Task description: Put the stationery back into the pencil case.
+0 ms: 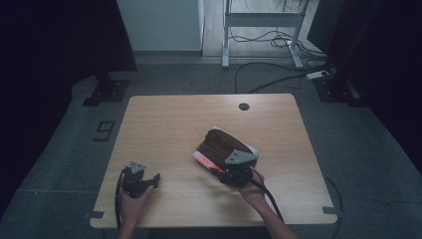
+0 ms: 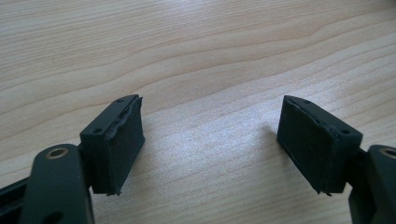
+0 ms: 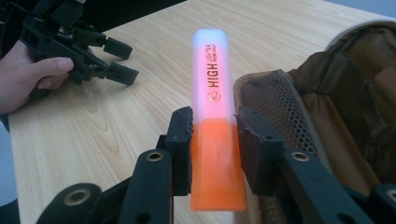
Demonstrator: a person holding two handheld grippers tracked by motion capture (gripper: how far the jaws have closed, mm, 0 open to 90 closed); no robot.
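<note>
An orange highlighter (image 3: 212, 130) with a clear cap is clamped between the jaws of my right gripper (image 3: 214, 142), at the left edge of an open brown pencil case (image 3: 345, 107). From above, the highlighter (image 1: 206, 163) glows orange beside the case (image 1: 219, 144), just ahead of the right gripper (image 1: 230, 172) near the table's middle. My left gripper (image 1: 154, 180) rests near the table's front left, held by a hand. Its jaws stand wide apart over bare wood, with nothing between its fingertips (image 2: 210, 140). The left gripper (image 3: 114, 60) also appears far off in the right gripper view.
The wooden table (image 1: 164, 124) has a round cable hole (image 1: 244, 106) near its back edge. Behind the table, cables (image 1: 278, 79) trail across the grey floor and a desk frame (image 1: 226, 35) stands. Dark curtains hang at both sides.
</note>
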